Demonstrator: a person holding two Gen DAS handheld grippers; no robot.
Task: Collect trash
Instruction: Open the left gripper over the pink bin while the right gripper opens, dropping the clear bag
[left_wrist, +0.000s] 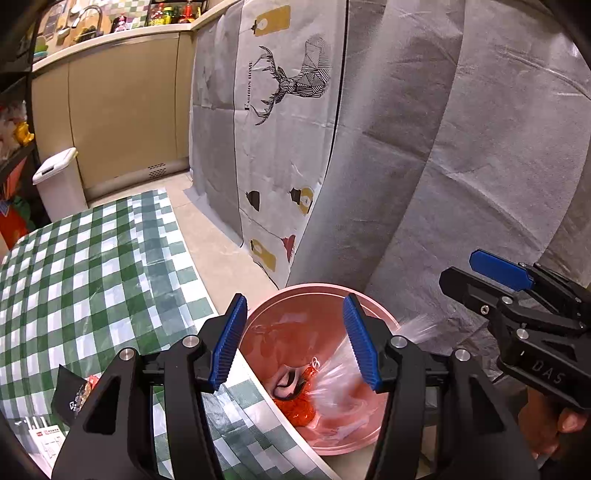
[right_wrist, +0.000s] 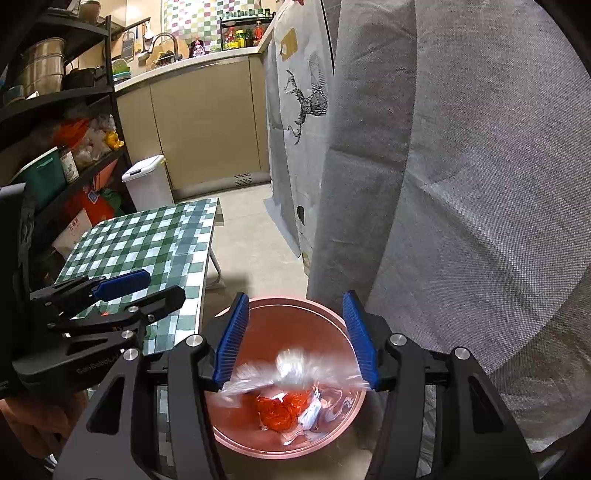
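Below, a blurred clear plastic wrapper (right_wrist: 291, 369) lay over orange wrappers (right_wrist: 280, 408) inside the pink bin (right_wrist: 347, 325), right of the checked table (right_wrist: 155, 236). Left gripper (left_wrist: 295, 343) and right gripper (right_wrist: 295, 339) stood released above it.

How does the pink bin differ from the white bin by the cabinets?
The pink bin is round and lidless, showing orange wrappers inside; the white bin is boxy with its lid down, contents hidden. The pink bin stands beside the checked table, under both grippers; the white bin stands against the kitchen cabinets, beyond the table. Both stand upright on the floor.
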